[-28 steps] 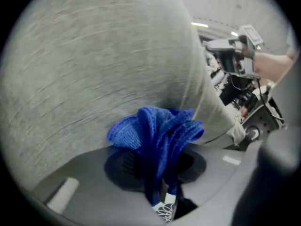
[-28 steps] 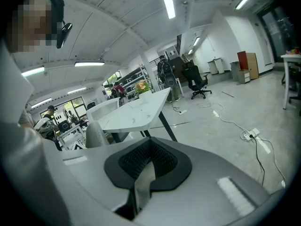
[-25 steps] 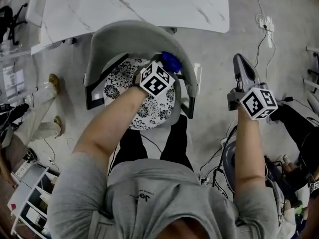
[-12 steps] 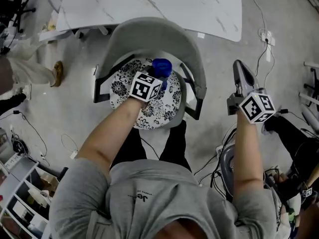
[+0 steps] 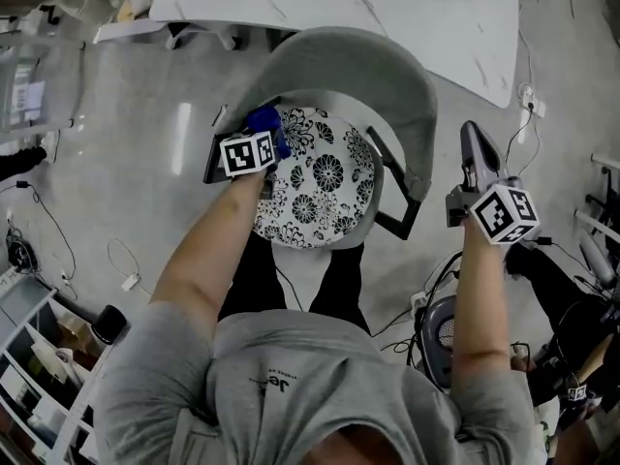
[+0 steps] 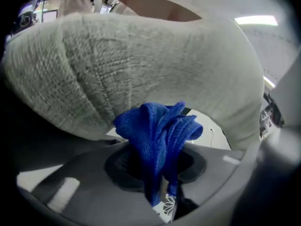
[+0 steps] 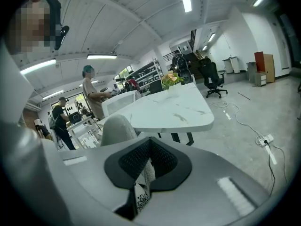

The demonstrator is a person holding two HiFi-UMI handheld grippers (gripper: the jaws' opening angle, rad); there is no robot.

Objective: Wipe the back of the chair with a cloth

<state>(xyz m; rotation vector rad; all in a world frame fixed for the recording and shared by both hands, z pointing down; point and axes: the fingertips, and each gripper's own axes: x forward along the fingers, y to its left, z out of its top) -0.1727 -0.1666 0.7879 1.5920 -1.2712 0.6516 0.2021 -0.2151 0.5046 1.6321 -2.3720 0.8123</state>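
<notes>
— Blue cloth (image 6: 155, 126): where was it?
— Pinched in the left gripper (image 6: 162, 173), whose jaws were clamped on it. It sat at about ten o'clock of the patterned seat (image 5: 320, 187), just beside the inside of the grey chair back (image 5: 358, 66).
— And the right gripper (image 7: 148, 147)?
— Its jaws were pressed together with nothing between them. It was out at three o'clock, well apart from the chair, pointing toward the white table (image 5: 387, 8).

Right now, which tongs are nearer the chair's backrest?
Left. The left tongs, shut on the blue cloth, sit at the inner face of the backrest, near its left end; the right tongs hang off to its right, apart from it.
</notes>
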